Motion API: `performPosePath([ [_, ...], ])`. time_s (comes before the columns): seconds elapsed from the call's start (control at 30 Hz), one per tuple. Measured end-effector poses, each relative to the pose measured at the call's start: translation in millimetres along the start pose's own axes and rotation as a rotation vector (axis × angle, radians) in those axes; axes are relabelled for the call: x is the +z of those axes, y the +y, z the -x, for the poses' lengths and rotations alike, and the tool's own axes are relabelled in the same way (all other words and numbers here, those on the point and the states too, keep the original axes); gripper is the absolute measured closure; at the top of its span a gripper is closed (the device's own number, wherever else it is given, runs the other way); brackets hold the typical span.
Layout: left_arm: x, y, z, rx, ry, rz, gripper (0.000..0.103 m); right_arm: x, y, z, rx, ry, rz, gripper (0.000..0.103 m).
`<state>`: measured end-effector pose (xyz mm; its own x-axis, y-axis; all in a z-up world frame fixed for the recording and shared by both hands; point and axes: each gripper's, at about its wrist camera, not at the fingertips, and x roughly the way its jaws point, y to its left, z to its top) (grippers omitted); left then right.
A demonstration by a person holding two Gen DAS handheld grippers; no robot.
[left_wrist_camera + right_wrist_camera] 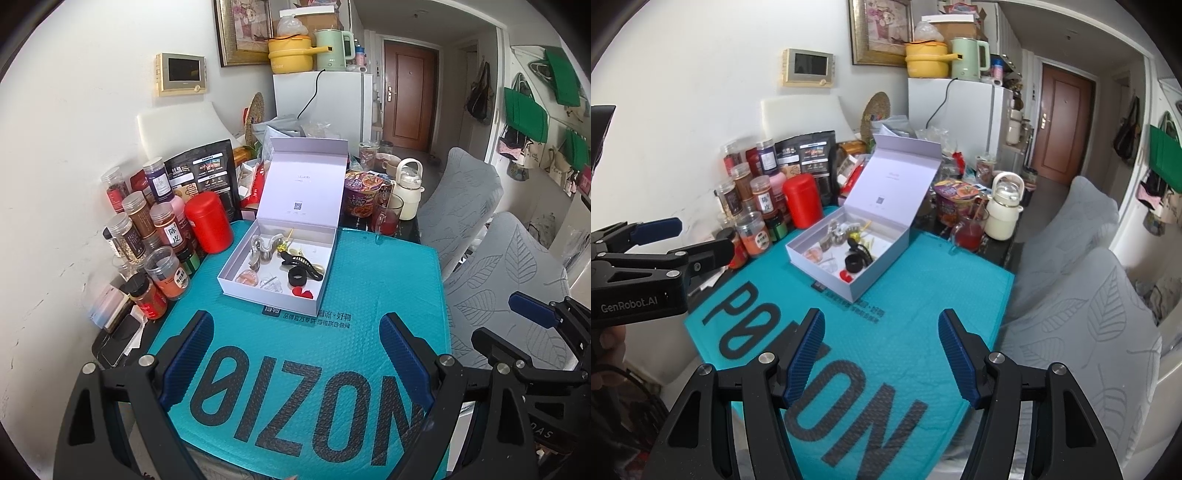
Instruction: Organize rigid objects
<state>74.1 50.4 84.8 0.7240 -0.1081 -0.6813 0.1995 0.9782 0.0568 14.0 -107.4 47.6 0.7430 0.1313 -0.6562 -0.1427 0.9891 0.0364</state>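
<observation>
A pale lilac cardboard gift box (271,291) with its hinged lid (303,184) standing open sat on a teal bubble-wrap mailer (388,280) printed with large black letters, which covered the near part of the bench. The box lay toward the far edge of the mailer, left of its middle. Inside it lay small rigid items: a grey wavy hair claw (263,249), a black hair claw (301,263), a black ring-shaped band (298,277), a small red piece (302,292) near the front wall, a clear orange-tinted piece (246,277) and a yellow-green pick (286,240).

Both grippers hovered over the mailer's near edge, well apart from the box. The left gripper (297,356) had its jaws spread wide and empty; the right gripper (882,356) had its jaws parted less widely, also with nothing between them. A hand (607,347) was partly visible behind the left gripper in the right wrist view.

Along the bench's left edge, against the white wall, stood a cluster of clear spice jars (162,229) and a red cylindrical tin (208,221), with a black printed pouch (205,177) behind them. At the far right corner stood a purple instant noodle cup (360,195), a glass mug of red liquid (386,218) and a cream kettle-shaped flask (408,192). Grey leaf-patterned chair backs (491,258) stood beside the bench's right edge.
</observation>
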Motion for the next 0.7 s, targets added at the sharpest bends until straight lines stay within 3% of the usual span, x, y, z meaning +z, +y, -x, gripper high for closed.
performPosePath([
  [0.7,-9,2,11,0.011,-0.010,0.014,0.011,-8,4,9,0.009,0.001,0.029,0.038],
])
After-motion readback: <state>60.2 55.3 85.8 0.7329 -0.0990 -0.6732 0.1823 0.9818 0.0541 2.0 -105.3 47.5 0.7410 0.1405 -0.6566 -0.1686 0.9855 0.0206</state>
